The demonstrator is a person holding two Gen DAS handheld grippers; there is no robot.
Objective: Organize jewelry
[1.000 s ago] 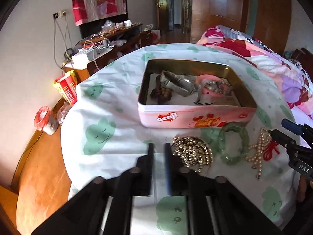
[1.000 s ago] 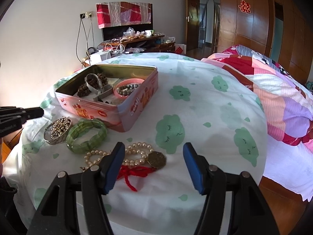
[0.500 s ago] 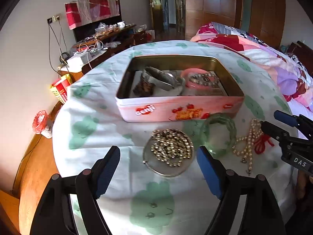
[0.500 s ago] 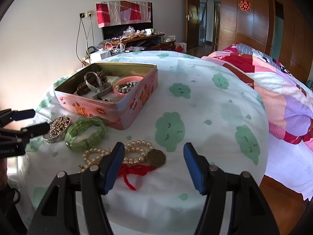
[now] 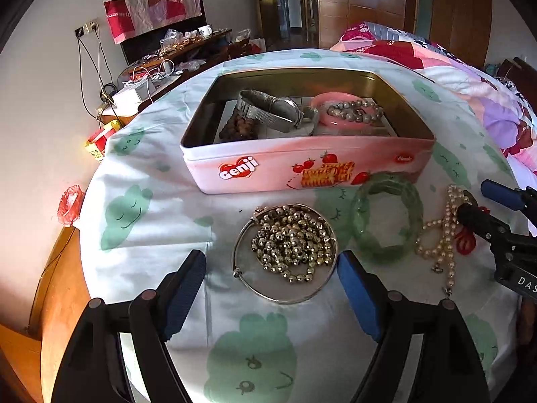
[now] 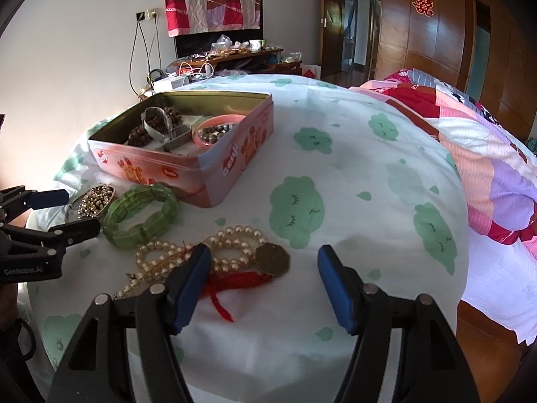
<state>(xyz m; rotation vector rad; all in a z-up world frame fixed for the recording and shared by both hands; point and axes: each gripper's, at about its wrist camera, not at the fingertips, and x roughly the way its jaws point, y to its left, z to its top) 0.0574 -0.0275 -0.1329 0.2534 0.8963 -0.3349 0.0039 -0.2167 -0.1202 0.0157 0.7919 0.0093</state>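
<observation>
Jewelry is lying loose on the worktop [image 5: 161, 255] in front of the tin [image 5: 302, 171], waiting to be boxed. You are holding your left hand-held gripper [image 5: 272, 285] wide around the gold bead bracelet [image 5: 292, 241], likely lining up a pick, while your right hand-held gripper [image 6: 265, 285] is gaping, empty, over the pearl necklace [image 6: 231, 248].
</observation>
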